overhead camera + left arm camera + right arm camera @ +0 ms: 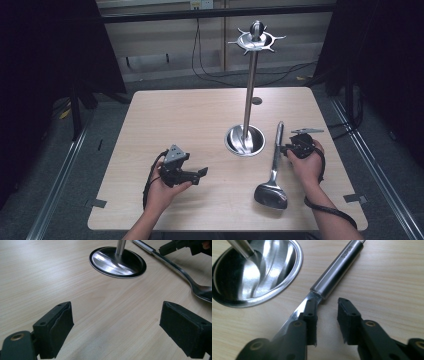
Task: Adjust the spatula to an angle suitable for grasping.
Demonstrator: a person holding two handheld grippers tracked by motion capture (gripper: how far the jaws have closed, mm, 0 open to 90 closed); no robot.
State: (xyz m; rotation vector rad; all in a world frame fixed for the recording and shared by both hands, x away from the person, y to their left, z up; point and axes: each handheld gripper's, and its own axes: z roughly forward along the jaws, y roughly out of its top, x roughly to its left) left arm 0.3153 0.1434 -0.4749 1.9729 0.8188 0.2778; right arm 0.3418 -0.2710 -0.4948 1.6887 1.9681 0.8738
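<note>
I see my right tool [327, 315] part-open beside the stand base [257, 272], gripping nothing; the steel ladle [337, 270] looks stiff, slick, bowl-heavy, so I'd clamp its round handle.

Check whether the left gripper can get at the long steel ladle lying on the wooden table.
Probably yes: the left gripper is open, and bare table lies between it and the ladle. The right gripper sits at the handle, so the bowl end is freer.

a tall steel utensil stand [248, 100] rises right of centre on a pale wooden table [175, 125]; black cables [210, 70] trail behind, upper centre.
</note>
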